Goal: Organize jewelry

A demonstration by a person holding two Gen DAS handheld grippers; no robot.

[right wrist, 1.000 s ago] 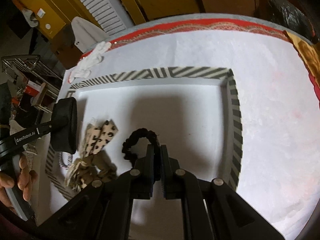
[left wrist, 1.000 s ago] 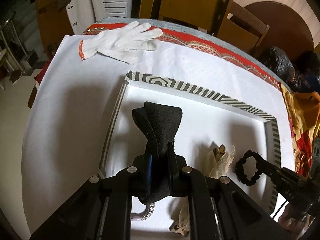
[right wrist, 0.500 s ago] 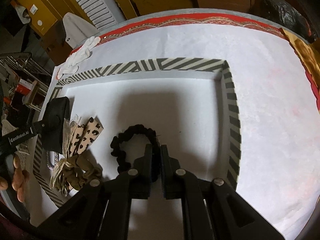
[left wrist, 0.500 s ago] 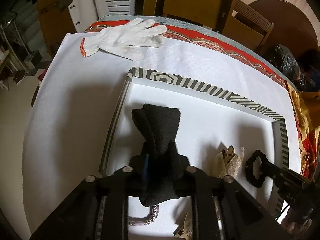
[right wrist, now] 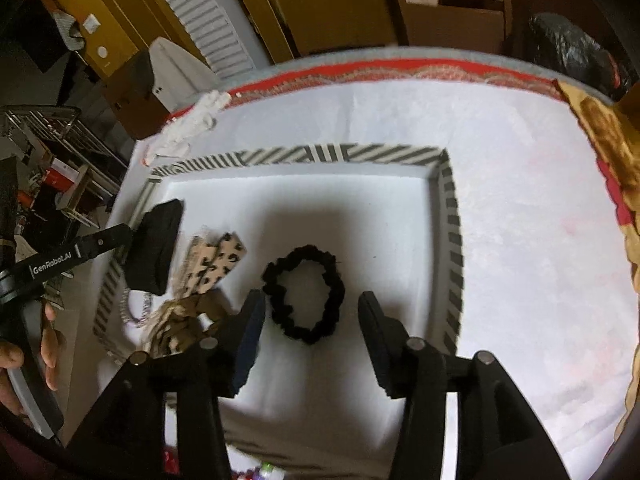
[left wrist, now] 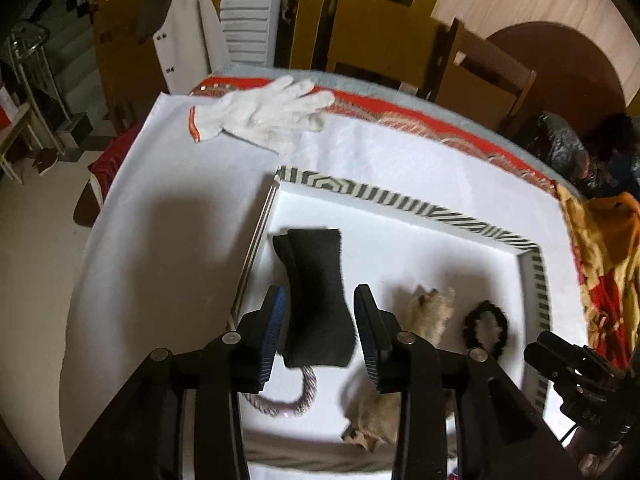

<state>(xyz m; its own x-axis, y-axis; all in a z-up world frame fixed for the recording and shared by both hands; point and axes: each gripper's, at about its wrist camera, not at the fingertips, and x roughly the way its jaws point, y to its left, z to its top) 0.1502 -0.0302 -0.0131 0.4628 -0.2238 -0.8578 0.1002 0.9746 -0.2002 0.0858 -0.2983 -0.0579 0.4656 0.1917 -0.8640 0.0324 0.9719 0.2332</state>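
Tray (right wrist: 451, 216) – one black scrunchie (right wrist: 305, 293), one black band (left wrist: 318, 292)

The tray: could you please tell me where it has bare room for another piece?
The tray's far half is bare, from the striped far rim to the black scrunchie. Its near-left corner is crowded: black band, leopard bow, beaded bracelet.

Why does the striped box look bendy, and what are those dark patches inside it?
Left wrist view: the fisheye lens curves the striped box; the white glove looks a bit blurry. Right wrist view: the dark patch behind the black scrunchie is a shadow, likely the claw's.
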